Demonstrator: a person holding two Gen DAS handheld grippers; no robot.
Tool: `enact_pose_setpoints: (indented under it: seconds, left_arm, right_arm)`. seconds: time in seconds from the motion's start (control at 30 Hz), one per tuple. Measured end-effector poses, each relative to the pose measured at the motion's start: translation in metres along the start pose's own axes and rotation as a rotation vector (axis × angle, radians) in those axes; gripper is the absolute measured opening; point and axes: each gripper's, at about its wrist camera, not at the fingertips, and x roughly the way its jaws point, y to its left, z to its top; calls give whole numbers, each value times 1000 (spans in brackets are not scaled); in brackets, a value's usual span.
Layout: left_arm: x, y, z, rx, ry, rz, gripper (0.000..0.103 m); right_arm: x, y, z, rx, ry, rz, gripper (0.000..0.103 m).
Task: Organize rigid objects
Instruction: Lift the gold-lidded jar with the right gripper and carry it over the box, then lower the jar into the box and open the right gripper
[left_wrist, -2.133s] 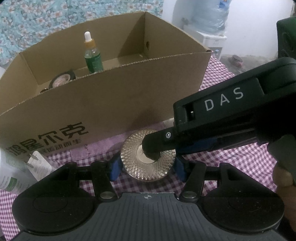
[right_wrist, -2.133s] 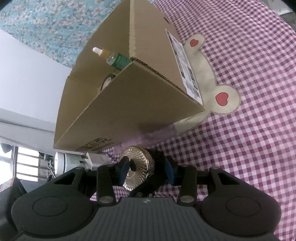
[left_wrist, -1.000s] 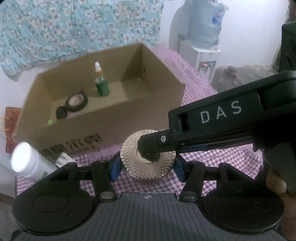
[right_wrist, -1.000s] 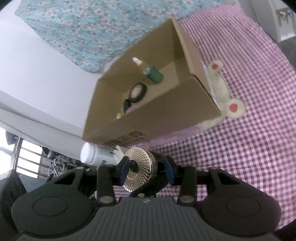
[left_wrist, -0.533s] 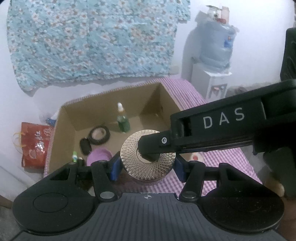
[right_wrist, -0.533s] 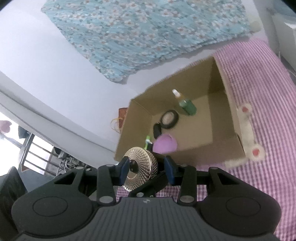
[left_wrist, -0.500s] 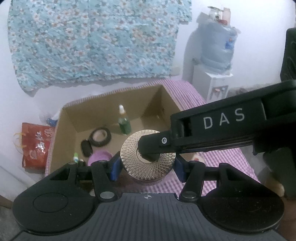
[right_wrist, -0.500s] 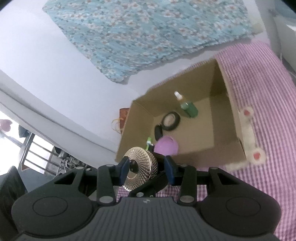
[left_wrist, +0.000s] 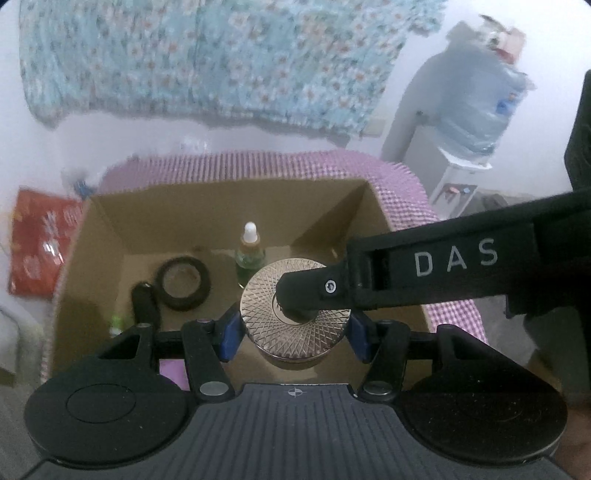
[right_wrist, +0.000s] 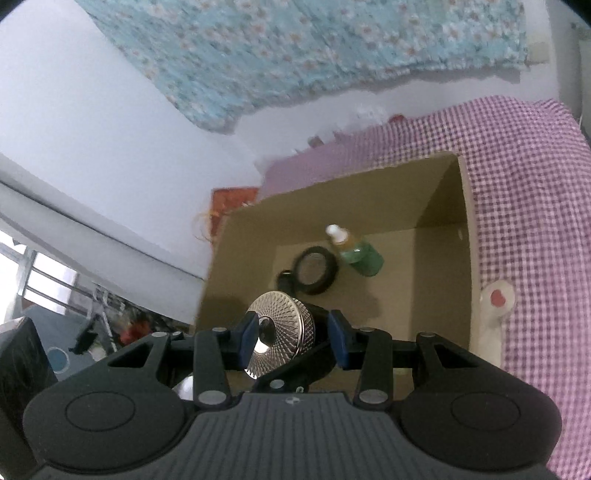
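Brown cardboard box (left_wrist: 92, 236) sits open on the pink checked cloth (right_wrist: 524, 177). Inside, at the far side, stand a green dropper bottle (left_wrist: 250, 254) and a black tape ring (left_wrist: 182, 283). Above the box hangs a shiny gold jar (left_wrist: 295, 317). The left gripper (left_wrist: 293, 330) squeezes its sides, and the right gripper (right_wrist: 293, 332) pinches its top and bottom.
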Motion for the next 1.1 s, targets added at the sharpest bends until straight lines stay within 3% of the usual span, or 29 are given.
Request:
enact_pose_setpoints:
  seconds: [0.23, 0.53, 0.87, 1.1]
  left_arm:
    - [48, 12, 7, -88, 92, 8, 56]
    - [79, 29, 2, -186, 166, 2, 56]
    - [97, 27, -3, -254, 237, -30, 57]
    - [107, 26, 0, -293, 240, -67, 60]
  right_arm:
    - [50, -21, 27, -15, 127, -59, 45]
    - [91, -22, 32, -101, 243, -126, 45]
    - [117, -18, 35, -245, 298, -223, 45]
    - [115, -16, 34, -296, 291, -258, 44]
